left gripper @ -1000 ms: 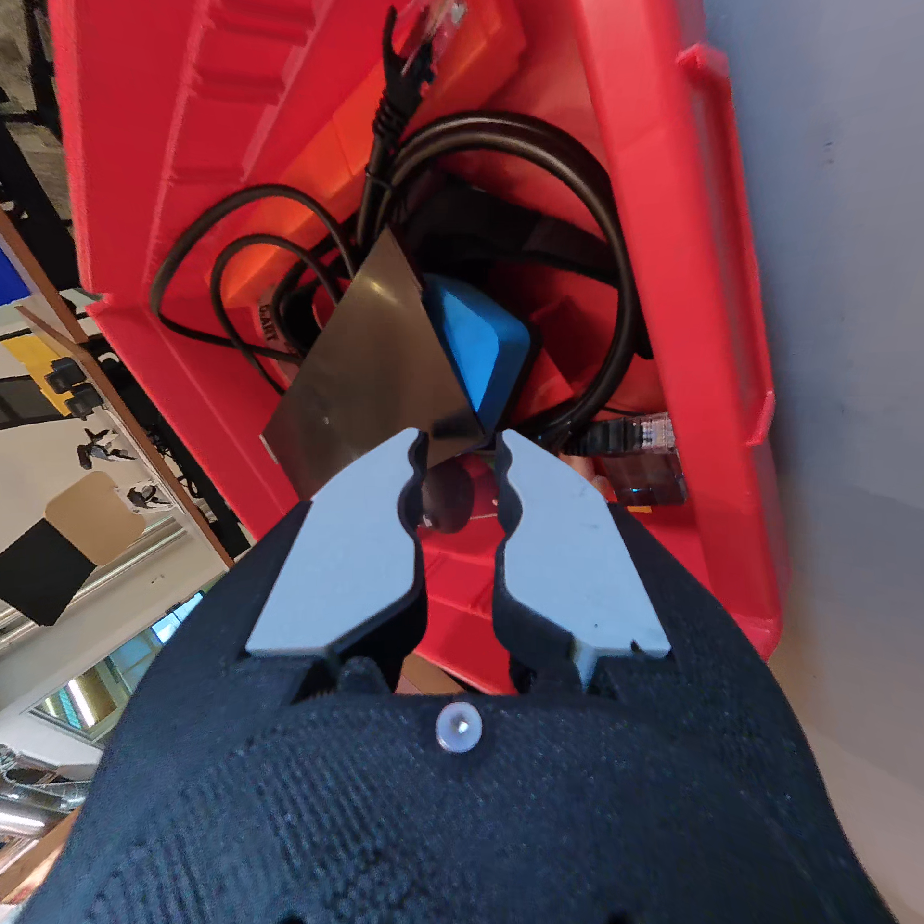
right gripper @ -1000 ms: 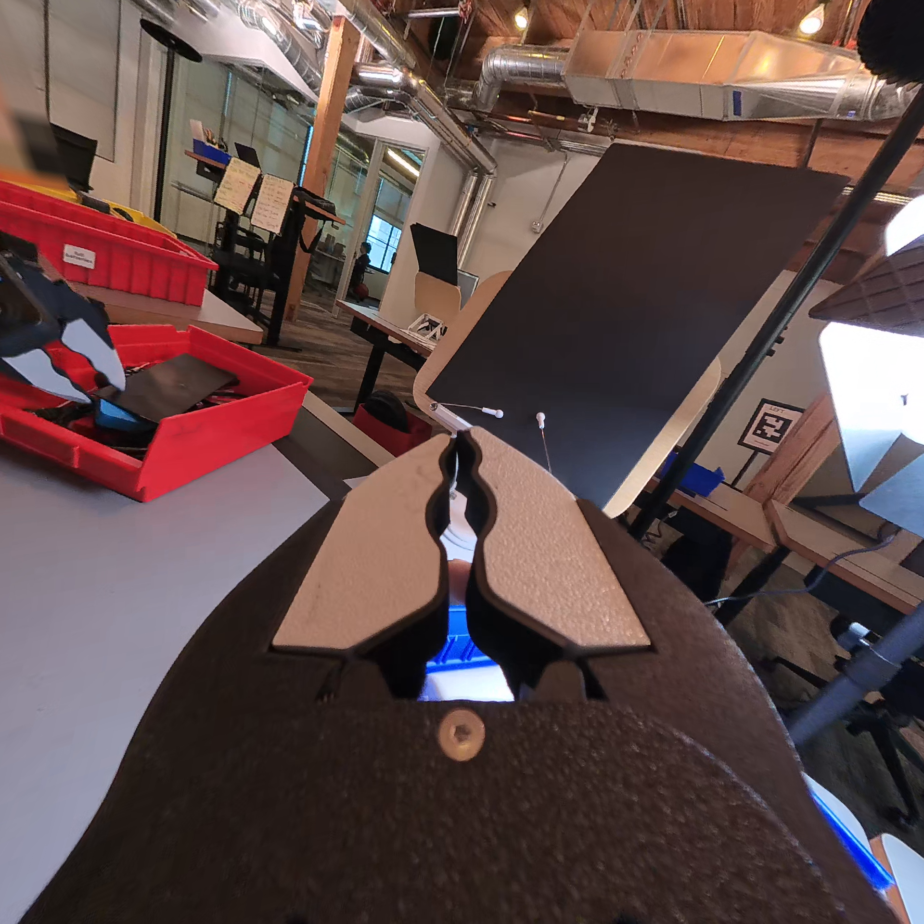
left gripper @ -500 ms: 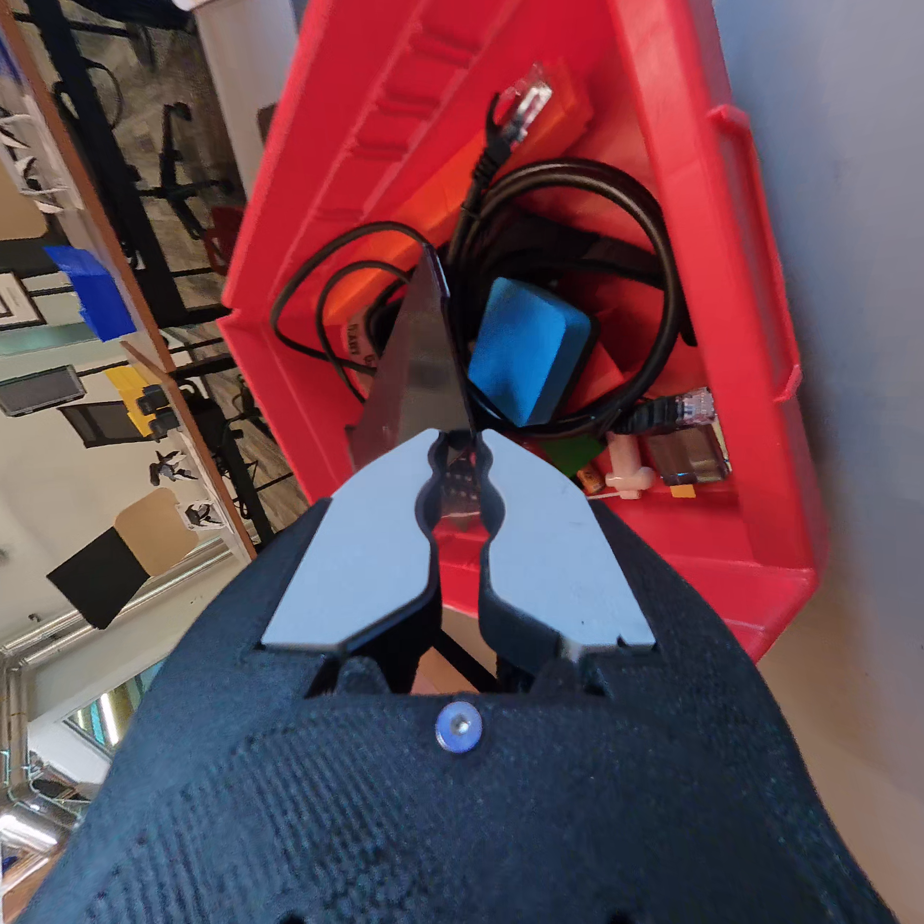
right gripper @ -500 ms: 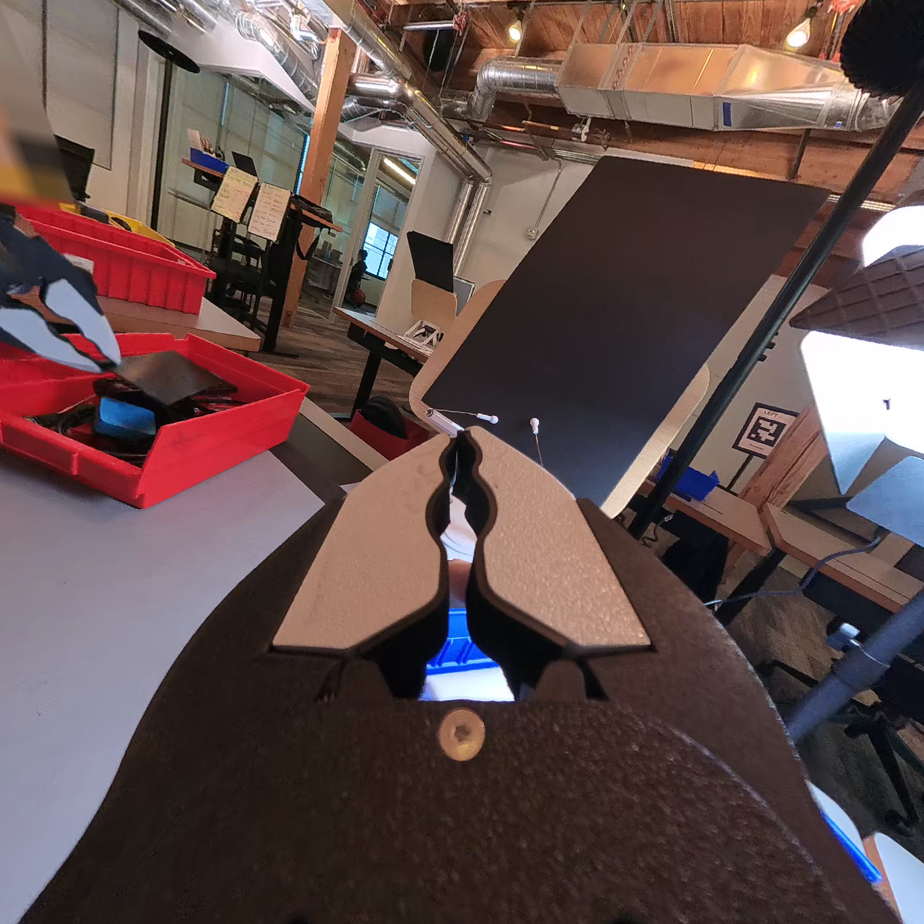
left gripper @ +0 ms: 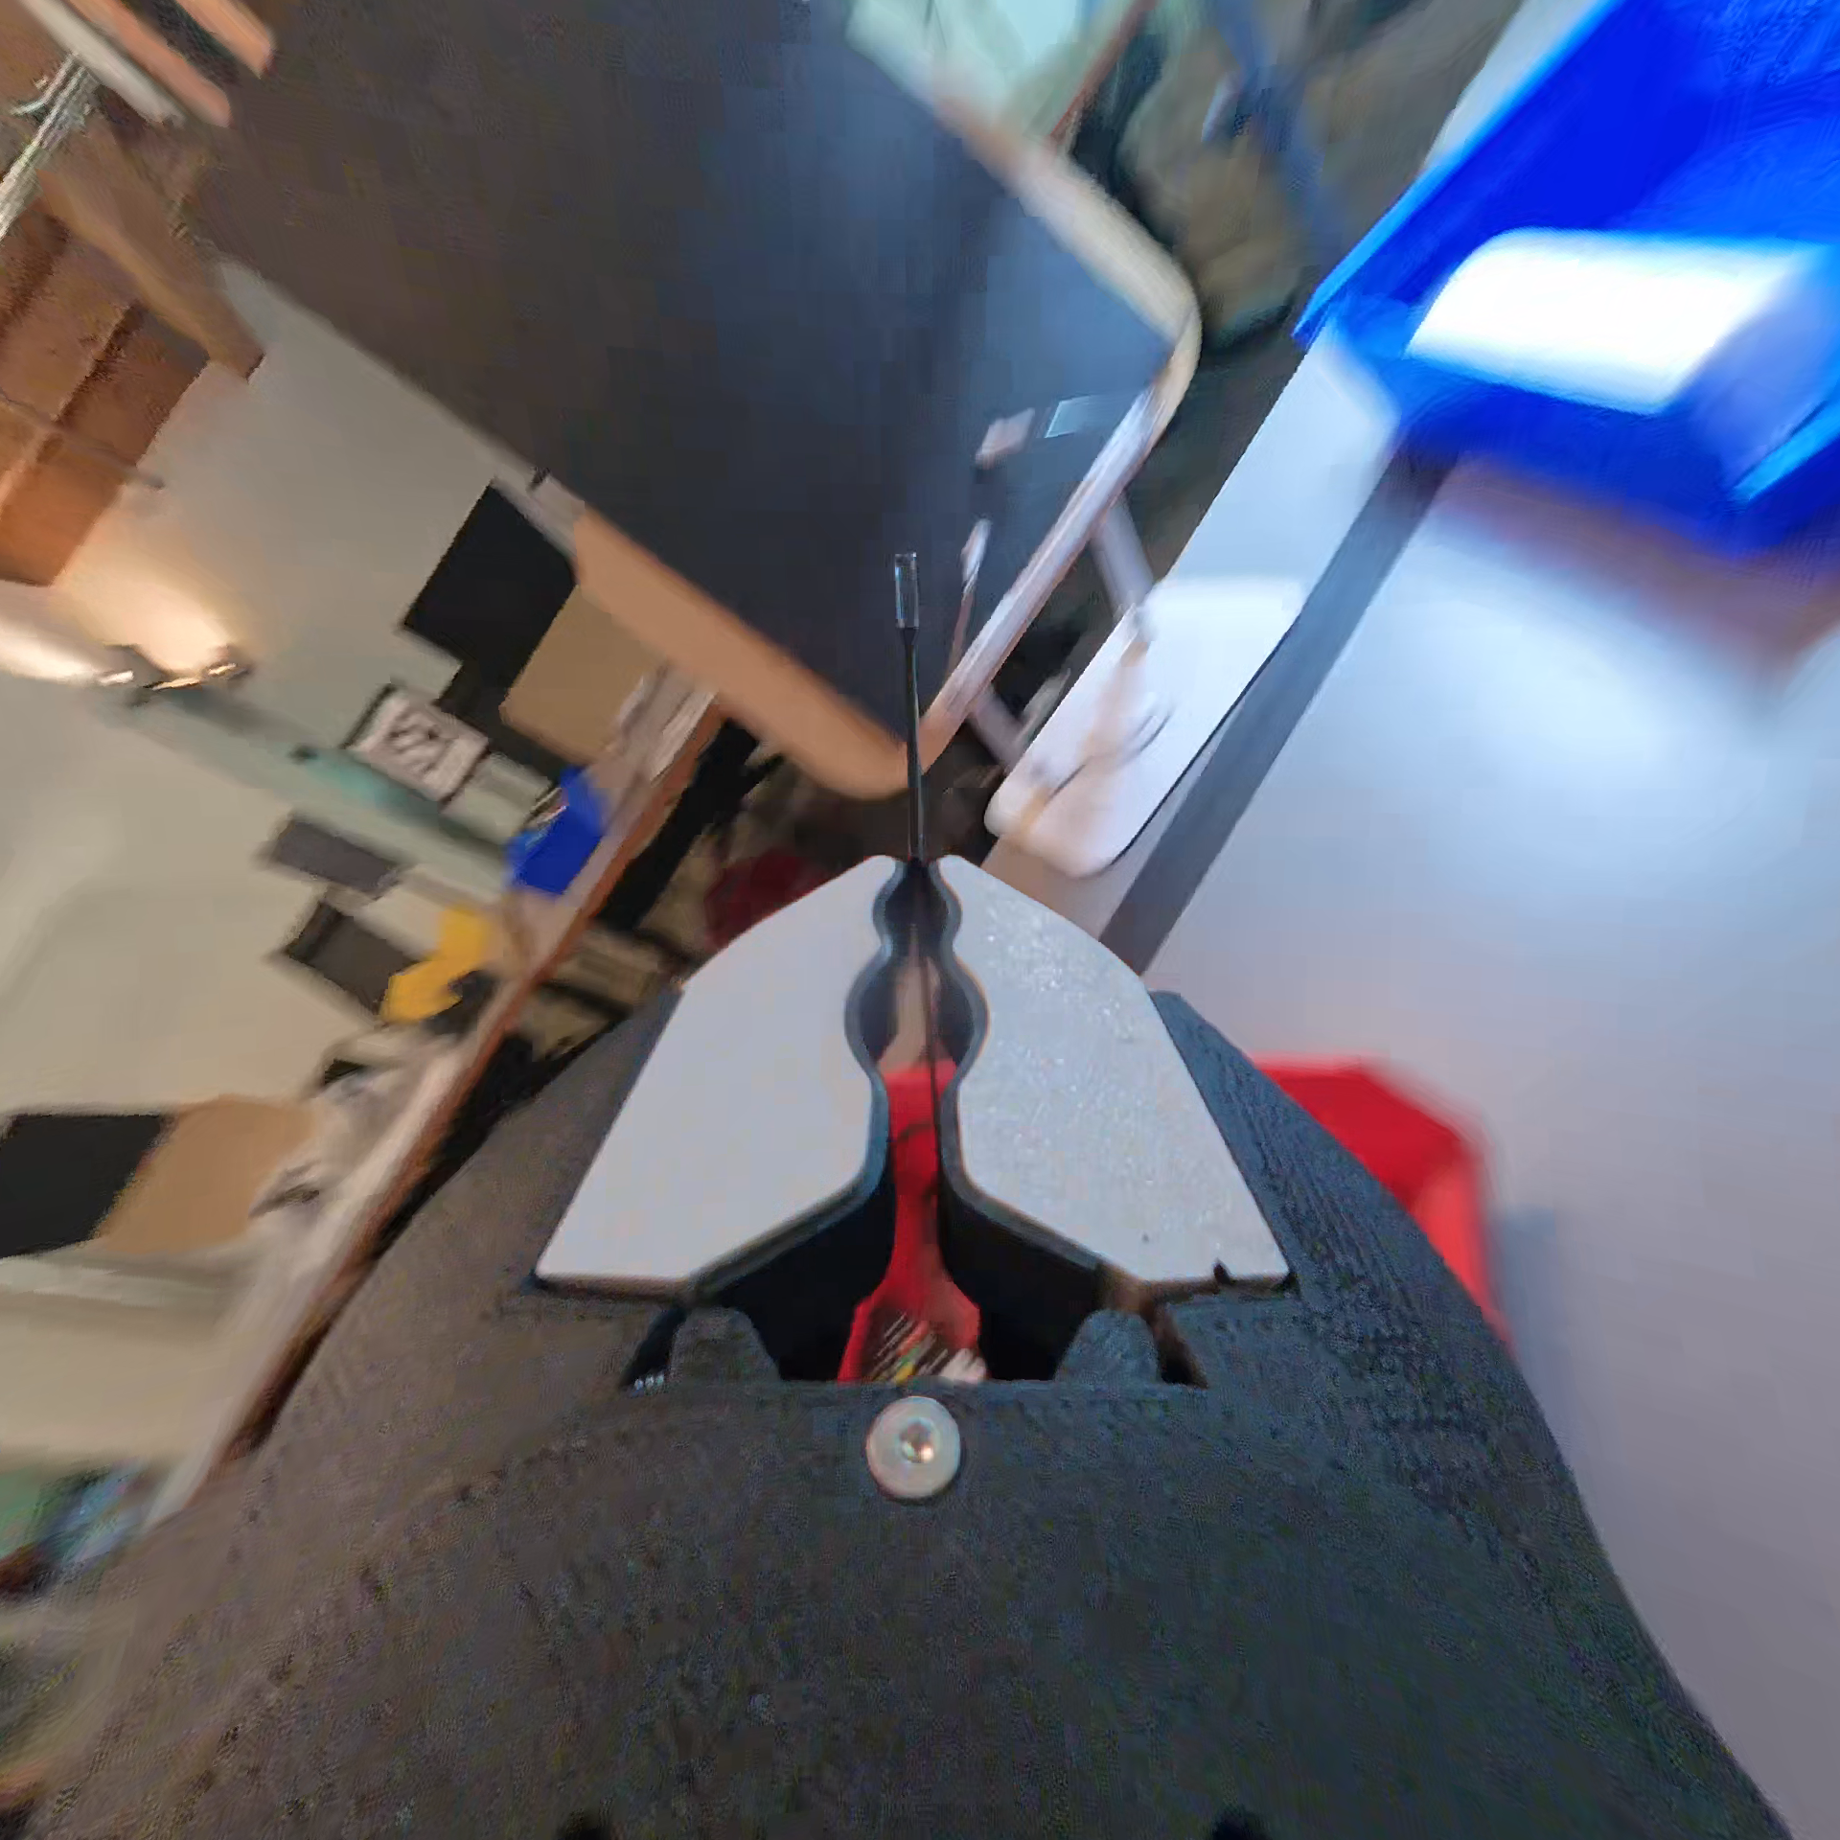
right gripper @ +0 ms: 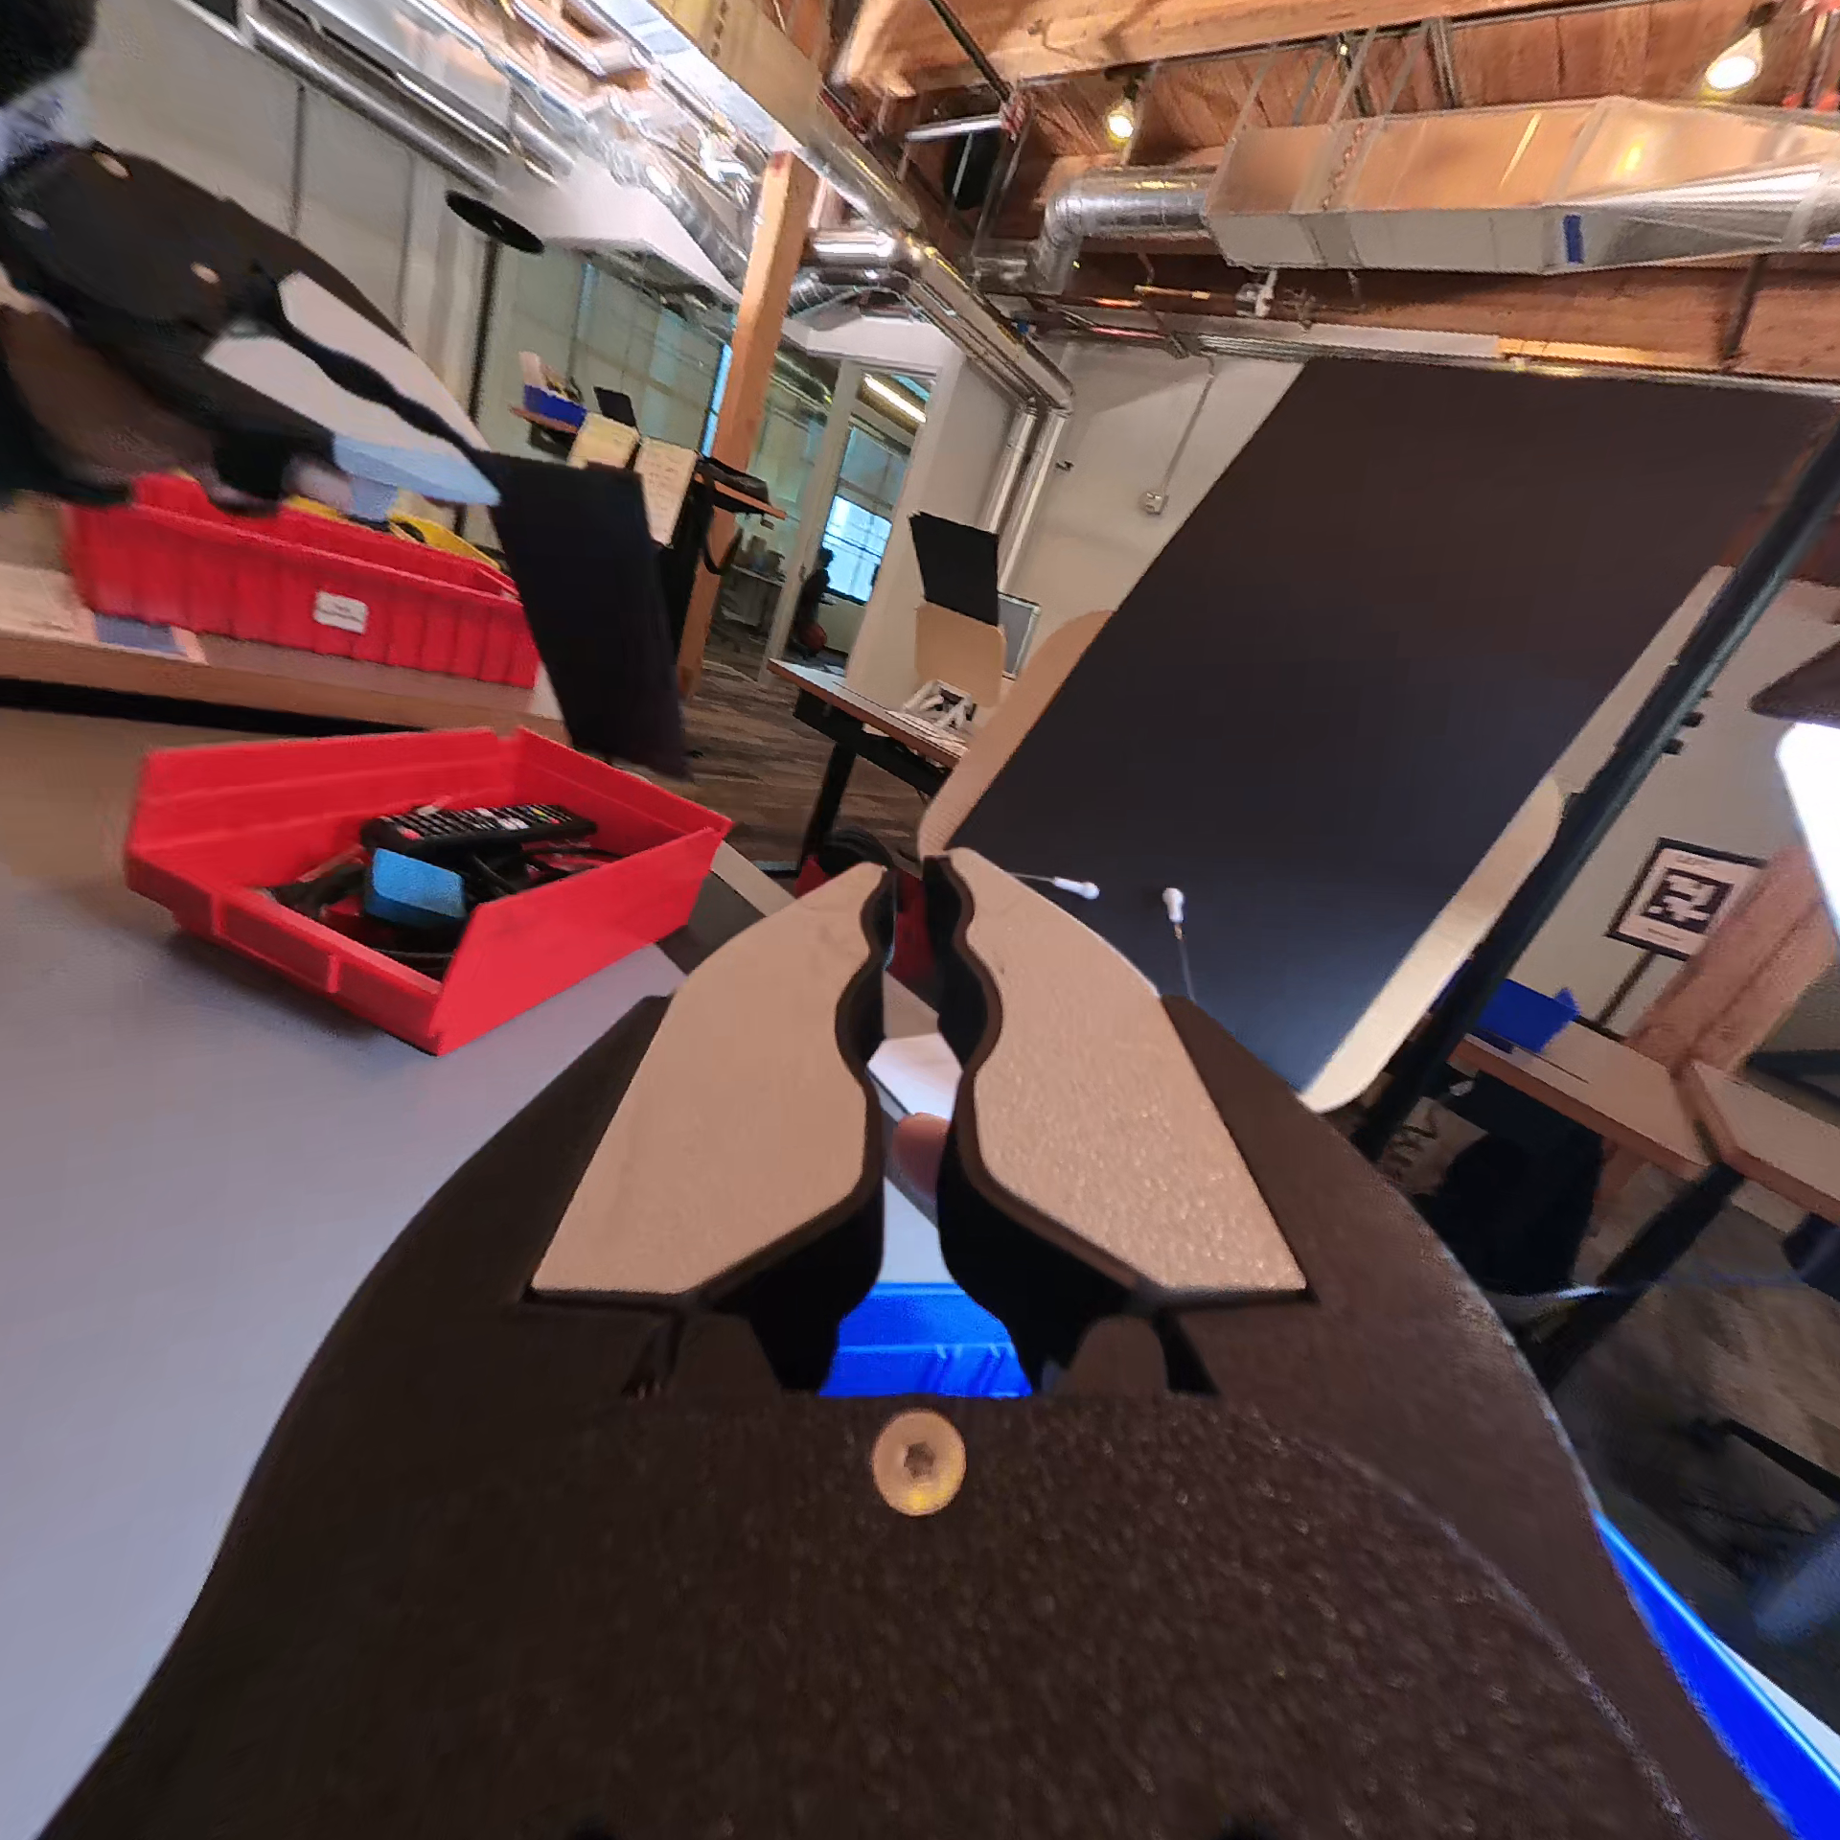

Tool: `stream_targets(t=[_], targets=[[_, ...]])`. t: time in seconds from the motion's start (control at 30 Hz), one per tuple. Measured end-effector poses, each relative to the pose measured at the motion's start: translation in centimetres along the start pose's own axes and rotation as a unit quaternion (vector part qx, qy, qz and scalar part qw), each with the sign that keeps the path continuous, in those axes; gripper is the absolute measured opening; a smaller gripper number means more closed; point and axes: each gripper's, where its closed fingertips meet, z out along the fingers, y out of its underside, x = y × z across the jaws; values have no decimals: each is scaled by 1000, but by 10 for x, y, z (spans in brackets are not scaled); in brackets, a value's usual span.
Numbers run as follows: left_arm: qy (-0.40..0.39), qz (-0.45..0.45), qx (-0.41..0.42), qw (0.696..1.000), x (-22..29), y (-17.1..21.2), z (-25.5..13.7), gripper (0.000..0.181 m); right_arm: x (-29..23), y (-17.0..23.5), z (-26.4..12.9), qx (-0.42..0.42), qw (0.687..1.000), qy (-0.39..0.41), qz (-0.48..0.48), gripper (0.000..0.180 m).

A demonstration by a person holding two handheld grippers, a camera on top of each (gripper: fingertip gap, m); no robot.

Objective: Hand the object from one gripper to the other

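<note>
Grey surface [right gripper: 199, 1145] carries red bin [right gripper: 558, 926] holding remote, cables, blue pad [right gripper: 413, 886]. Left gripper [left gripper: 918, 871] raised above bin, fingers clamped on thin black sheet [right gripper: 597, 617], seen edge-on in left wrist view. Right gripper [right gripper: 906, 876] empty, fingers slightly parted.

You can read no text here. The white label [right gripper: 340, 610] on the far red bin [right gripper: 299, 592], at ten o'clock, is too small to read, and the square black-and-white marker [right gripper: 1683, 898] on the wall at three o'clock carries only a pattern.
</note>
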Motion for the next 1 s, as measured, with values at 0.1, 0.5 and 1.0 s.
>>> stream_targets(t=[0.1, 0.5, 1.0], targets=[[82, -92, 110, 986, 39, -55, 4, 2, -13, -14, 3, 3, 999, -33, 18, 18], [-150, 135, 248, 948, 116, -128, 38, 2, -62, -42, 28, -11, 961, -82, 265, 25], [-175, 323, 237, 899, 184, -126, 57, 5, -83, -6, 50, 45, 828, -155, 538, 9]])
